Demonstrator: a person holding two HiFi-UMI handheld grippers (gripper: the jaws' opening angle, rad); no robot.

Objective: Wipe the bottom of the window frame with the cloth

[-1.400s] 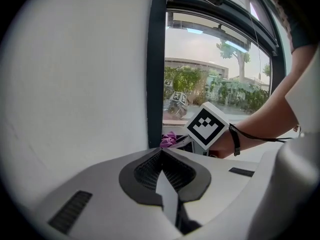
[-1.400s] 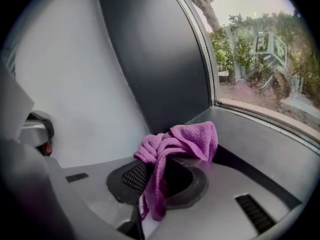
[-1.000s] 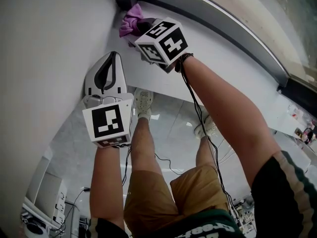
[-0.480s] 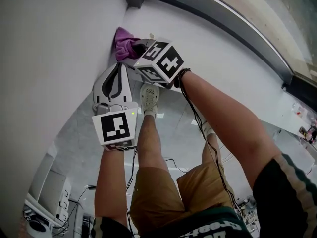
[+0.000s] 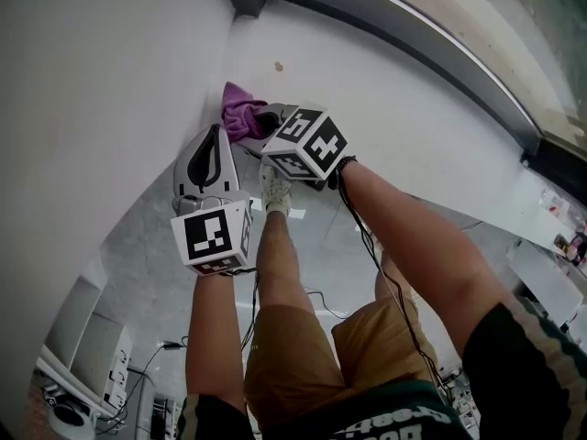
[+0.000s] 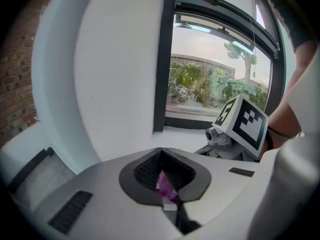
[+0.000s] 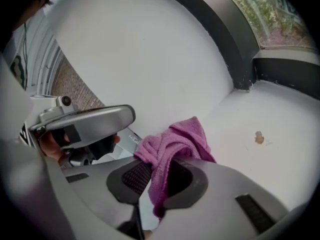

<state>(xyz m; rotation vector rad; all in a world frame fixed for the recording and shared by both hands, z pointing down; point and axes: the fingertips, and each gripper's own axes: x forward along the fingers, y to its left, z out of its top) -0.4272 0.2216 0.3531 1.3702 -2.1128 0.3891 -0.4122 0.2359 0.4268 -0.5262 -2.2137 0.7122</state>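
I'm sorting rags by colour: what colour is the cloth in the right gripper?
Magenta-purple; the cloth shows best in the right gripper view.

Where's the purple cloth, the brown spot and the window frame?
purple cloth (image 7: 175,139), right gripper view, bunched top fold.
brown spot (image 7: 258,137), right gripper view, its middle.
window frame (image 7: 237,54), right gripper view, dark upright bar.
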